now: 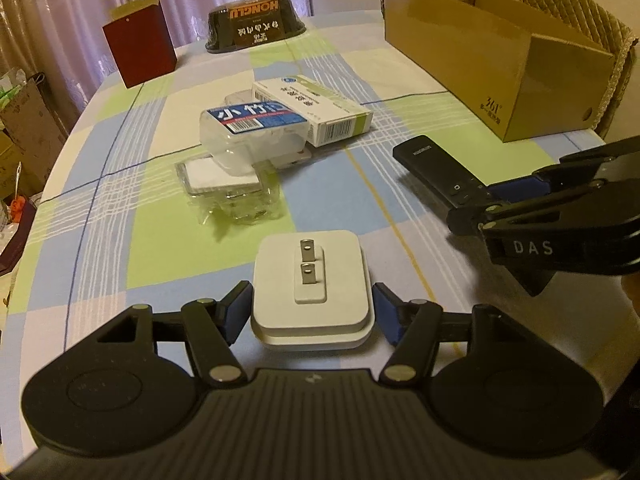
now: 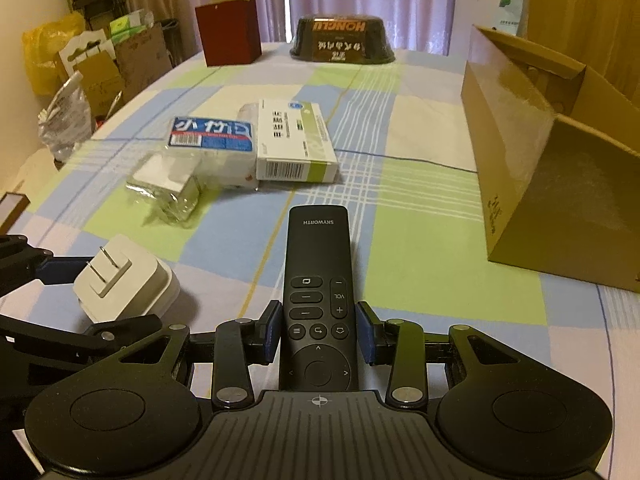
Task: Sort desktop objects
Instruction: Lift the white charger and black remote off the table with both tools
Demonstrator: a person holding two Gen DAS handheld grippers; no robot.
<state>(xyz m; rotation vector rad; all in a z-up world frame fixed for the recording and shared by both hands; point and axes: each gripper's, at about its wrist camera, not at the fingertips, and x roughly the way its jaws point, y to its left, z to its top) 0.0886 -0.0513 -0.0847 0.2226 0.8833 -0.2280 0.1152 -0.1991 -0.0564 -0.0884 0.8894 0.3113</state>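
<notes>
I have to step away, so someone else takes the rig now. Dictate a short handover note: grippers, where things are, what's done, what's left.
Left gripper: open around the white charger, pads beside it, not clamped.
Right gripper: open around the black remote, small gaps at both pads.
Both items lie on the table. Further out: a toothpick box, a white carton and clear packaging in a cluster.
The cardboard box stands far right; its inside is not visible.
Done: nothing visibly sorted. Left: everything.

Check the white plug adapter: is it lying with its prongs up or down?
Prongs up. The white plug adapter lies flat on the tablecloth, both metal prongs pointing upward, between the fingers of the left hand-held gripper.
</notes>
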